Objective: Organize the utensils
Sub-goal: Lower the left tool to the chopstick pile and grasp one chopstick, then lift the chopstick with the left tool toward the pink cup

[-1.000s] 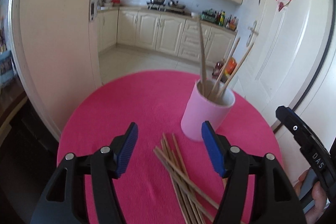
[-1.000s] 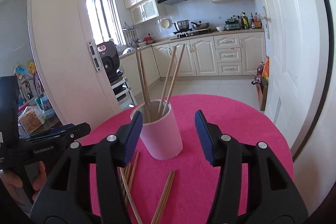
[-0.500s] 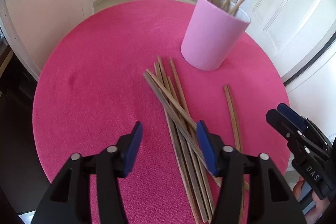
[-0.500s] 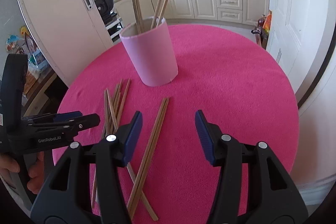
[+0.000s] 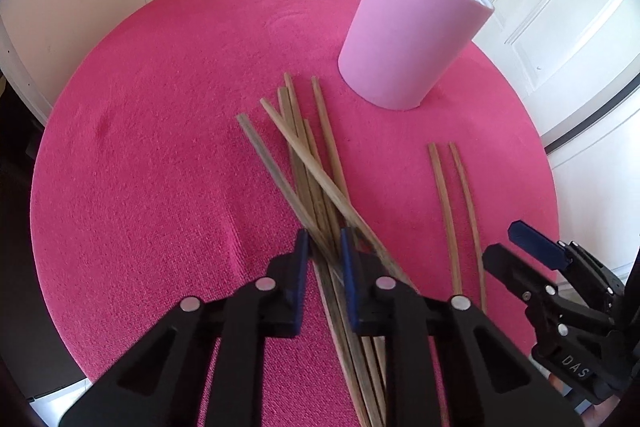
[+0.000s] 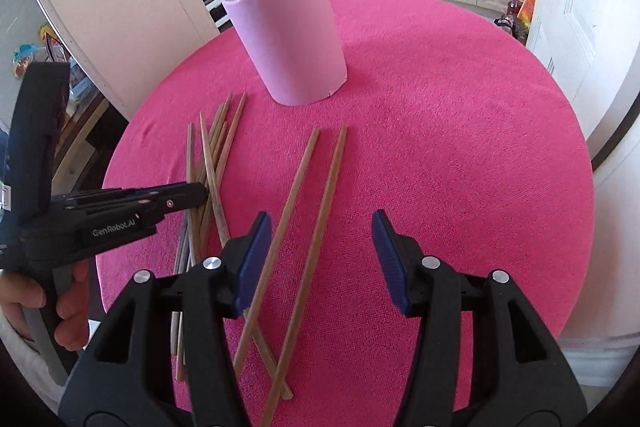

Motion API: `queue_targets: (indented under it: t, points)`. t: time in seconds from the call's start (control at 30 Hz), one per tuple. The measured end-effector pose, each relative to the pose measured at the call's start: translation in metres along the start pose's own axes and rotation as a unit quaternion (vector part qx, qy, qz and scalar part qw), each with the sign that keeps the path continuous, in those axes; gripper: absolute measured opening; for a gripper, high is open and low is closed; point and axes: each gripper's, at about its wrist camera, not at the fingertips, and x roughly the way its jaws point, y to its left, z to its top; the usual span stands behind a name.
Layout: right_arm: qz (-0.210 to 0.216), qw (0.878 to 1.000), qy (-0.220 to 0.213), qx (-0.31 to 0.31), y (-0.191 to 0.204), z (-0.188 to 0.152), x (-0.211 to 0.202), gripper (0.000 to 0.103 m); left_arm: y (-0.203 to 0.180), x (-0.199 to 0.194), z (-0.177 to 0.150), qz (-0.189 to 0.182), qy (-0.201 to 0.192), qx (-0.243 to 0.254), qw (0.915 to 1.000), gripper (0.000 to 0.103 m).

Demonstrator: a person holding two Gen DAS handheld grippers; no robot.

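Closing on the crossed chopstick heap [image 5: 316, 183], the left gripper [image 5: 324, 259] pinches sticks bound for the pink cup [image 5: 408, 39]; the right gripper [image 6: 320, 259], jaws released, straddles a loose pair [image 6: 316, 183].

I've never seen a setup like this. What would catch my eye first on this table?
Probably the bright pink tablecloth covering the round table, with a pale pink cup at its far side holding several upright chopsticks. In front of the cup lies a loose pile of chopsticks, with a separate pair beside it. The left gripper has just been closing on the pile, sticks between its jaws, while the right gripper hangs open over the pair.
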Motion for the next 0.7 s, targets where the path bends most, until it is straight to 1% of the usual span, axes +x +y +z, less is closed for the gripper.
queue_targets:
  t: [0.03, 0.1, 0.17, 0.27, 0.37, 0.43, 0.6, 0.7]
  points:
    - [-0.001, 1.000, 0.005, 0.001, 0.000, 0.000, 0.002, 0.052, 0.002, -0.001, 0.000, 0.000, 0.000, -0.002, 1.0000, 0.009]
    - [-0.012, 1.000, 0.013, 0.001, -0.001, 0.001, 0.004, 0.051, 0.008, -0.004, -0.001, -0.007, 0.002, -0.004, 1.0000, 0.006]
    - [-0.019, 1.000, 0.017, 0.004, -0.002, 0.002, 0.006, 0.051, 0.011, -0.007, -0.002, -0.003, -0.001, -0.003, 1.0000, 0.006]
    - [-0.039, 0.999, 0.026, 0.002, -0.004, 0.002, 0.008, 0.046, 0.016, -0.008, -0.003, -0.001, -0.001, -0.004, 1.0000, 0.006]
    - [-0.042, 0.998, 0.035, 0.002, -0.006, 0.001, 0.010, 0.038, 0.018, -0.008, -0.003, 0.000, 0.001, -0.003, 1.0000, 0.006]
    - [-0.045, 0.998, 0.035, 0.004, -0.009, 0.001, 0.008, 0.036, 0.022, -0.009, -0.004, -0.002, 0.001, -0.004, 1.0000, 0.006]
    - [-0.050, 0.998, 0.031, 0.009, -0.014, 0.001, 0.002, 0.036, 0.024, -0.013, -0.005, -0.003, -0.007, -0.005, 1.0000, 0.006]
    - [-0.055, 0.998, 0.039, 0.007, -0.014, 0.000, 0.004, 0.035, 0.027, -0.021, -0.005, 0.000, -0.018, -0.001, 0.9998, 0.006]
